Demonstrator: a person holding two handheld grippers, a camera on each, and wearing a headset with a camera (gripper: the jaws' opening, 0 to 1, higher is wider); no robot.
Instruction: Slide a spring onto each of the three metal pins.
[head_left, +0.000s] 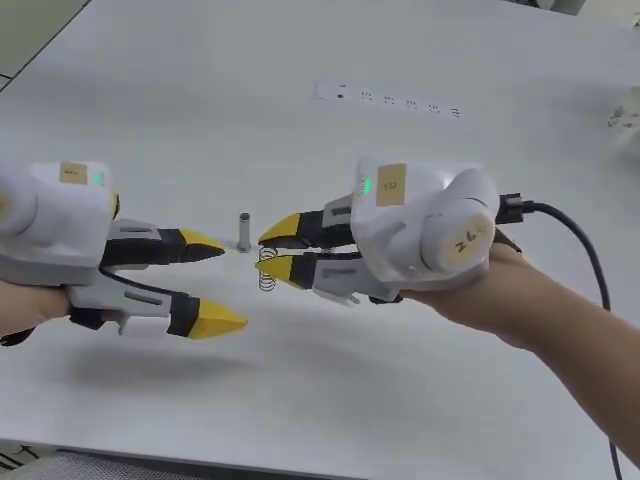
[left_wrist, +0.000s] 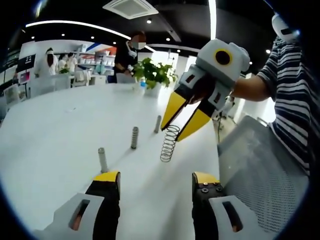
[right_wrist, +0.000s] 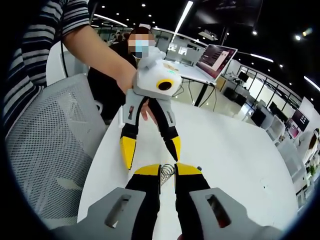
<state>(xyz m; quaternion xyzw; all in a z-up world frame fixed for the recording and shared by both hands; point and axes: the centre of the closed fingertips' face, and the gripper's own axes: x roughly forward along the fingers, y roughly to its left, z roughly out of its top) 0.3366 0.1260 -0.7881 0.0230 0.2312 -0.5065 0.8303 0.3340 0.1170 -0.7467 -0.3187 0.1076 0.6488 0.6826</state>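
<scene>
Right gripper (head_left: 265, 252) jaws pinched on a silver coil spring (head_left: 266, 270), which hangs upright from the yellow tips with its lower end near the white surface (head_left: 400, 400). Left gripper (head_left: 232, 284) jaws spread wide, empty, tips facing the right one. Near pin (left_wrist: 102, 159) bare, middle pin (left_wrist: 134, 137) looks coiled, far pin (left_wrist: 158, 123) bare. Both grippers held level, low over the surface.

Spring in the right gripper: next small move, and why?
Probably carry the spring over the nearest bare pin, line it up upright and lower it. The right gripper is shut on the spring beside the pins, not over one. The middle pin seems to carry a spring already; the left gripper is open.
</scene>
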